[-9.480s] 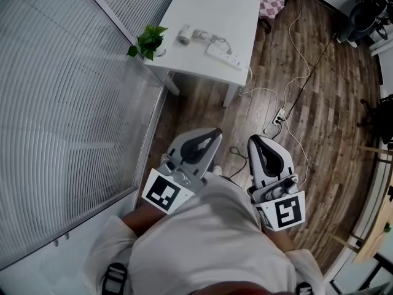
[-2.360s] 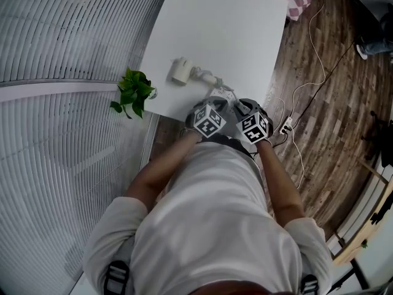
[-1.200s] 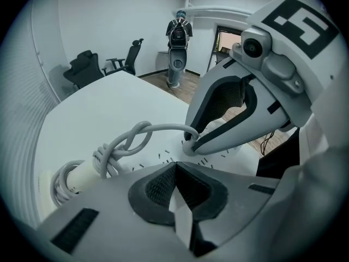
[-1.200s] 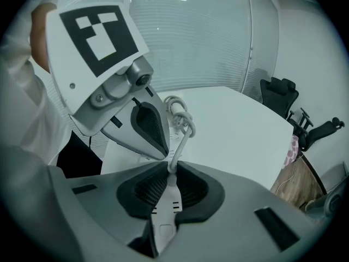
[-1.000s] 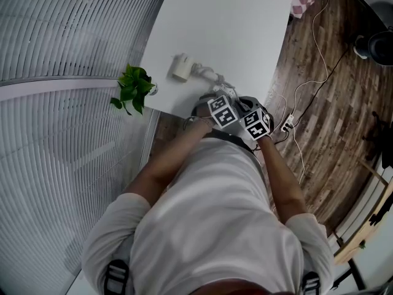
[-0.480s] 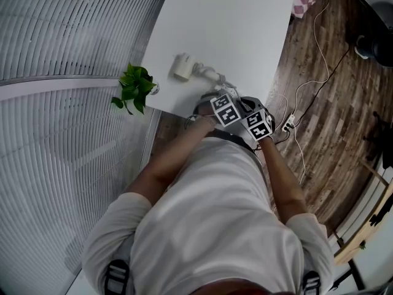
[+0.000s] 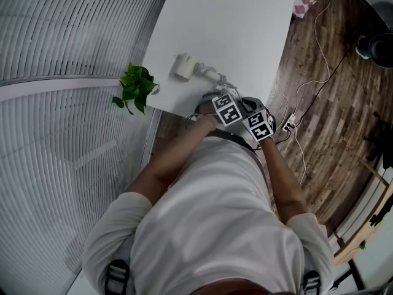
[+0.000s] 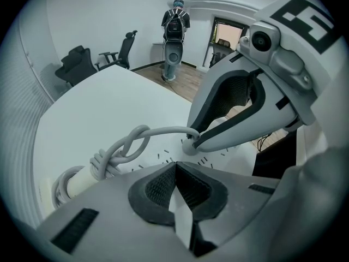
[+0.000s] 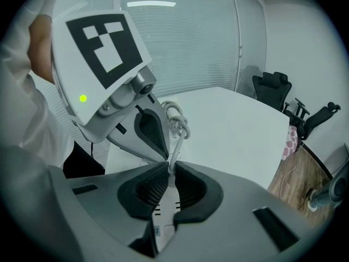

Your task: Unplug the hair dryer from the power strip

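White table (image 7: 221, 23) carries one hair dryer (image 7: 183, 67), one knotted cord (image 8: 122, 149) and one power strip (image 9: 165, 209). Your right gripper (image 9: 169, 168) is clamped on the plug (image 8: 188, 146), which sits against the power strip. Your left gripper (image 8: 175, 165), jaws together, rests just beside that plug. One potted plant (image 7: 135, 88) stands beyond the dryer from the power strip, and your two grippers hide the strip from above.
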Demonstrator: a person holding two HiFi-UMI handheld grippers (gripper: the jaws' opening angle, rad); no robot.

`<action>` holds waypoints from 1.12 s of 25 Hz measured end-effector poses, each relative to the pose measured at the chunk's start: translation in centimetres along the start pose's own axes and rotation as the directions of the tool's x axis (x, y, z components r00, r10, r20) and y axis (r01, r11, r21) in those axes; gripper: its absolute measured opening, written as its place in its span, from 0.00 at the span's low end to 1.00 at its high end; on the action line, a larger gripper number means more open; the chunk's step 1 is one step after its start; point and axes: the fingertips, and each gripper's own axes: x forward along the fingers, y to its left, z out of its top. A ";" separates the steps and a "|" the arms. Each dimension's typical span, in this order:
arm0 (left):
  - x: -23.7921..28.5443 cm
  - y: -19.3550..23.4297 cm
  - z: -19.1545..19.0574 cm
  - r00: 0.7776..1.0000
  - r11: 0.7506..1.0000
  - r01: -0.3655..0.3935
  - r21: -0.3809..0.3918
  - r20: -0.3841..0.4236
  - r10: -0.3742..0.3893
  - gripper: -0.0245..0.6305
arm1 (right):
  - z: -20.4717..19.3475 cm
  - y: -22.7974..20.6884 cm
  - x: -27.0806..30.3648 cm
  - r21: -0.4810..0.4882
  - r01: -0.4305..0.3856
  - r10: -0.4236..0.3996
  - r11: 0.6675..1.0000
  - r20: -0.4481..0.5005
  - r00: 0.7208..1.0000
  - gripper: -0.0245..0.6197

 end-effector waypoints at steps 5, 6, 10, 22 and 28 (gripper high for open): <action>0.0 0.0 0.0 1.000 1.000 0.001 0.002 0.001 -0.001 0.09 | 0.0 0.0 0.0 0.001 -0.001 0.001 1.000 -0.002 1.000 0.13; 0.0 0.0 0.0 1.000 1.000 0.000 0.003 0.002 0.000 0.09 | 0.0 0.0 0.0 0.002 0.000 0.000 1.000 0.001 1.000 0.13; 0.1 -0.1 -0.1 1.000 1.000 -0.001 0.019 0.005 0.001 0.09 | -0.4 0.2 0.1 0.024 -0.005 0.005 1.000 -0.004 1.000 0.13; 0.2 -0.1 -0.2 1.000 0.999 0.017 0.027 -0.012 -0.017 0.09 | 0.4 0.3 -0.3 0.038 -0.007 0.007 0.999 0.018 1.000 0.13; -0.1 -0.1 -0.1 1.000 0.999 0.026 0.023 -0.010 -0.026 0.09 | 8.2 -2.1 -3.5 -0.029 0.034 -0.029 0.999 0.153 0.988 0.13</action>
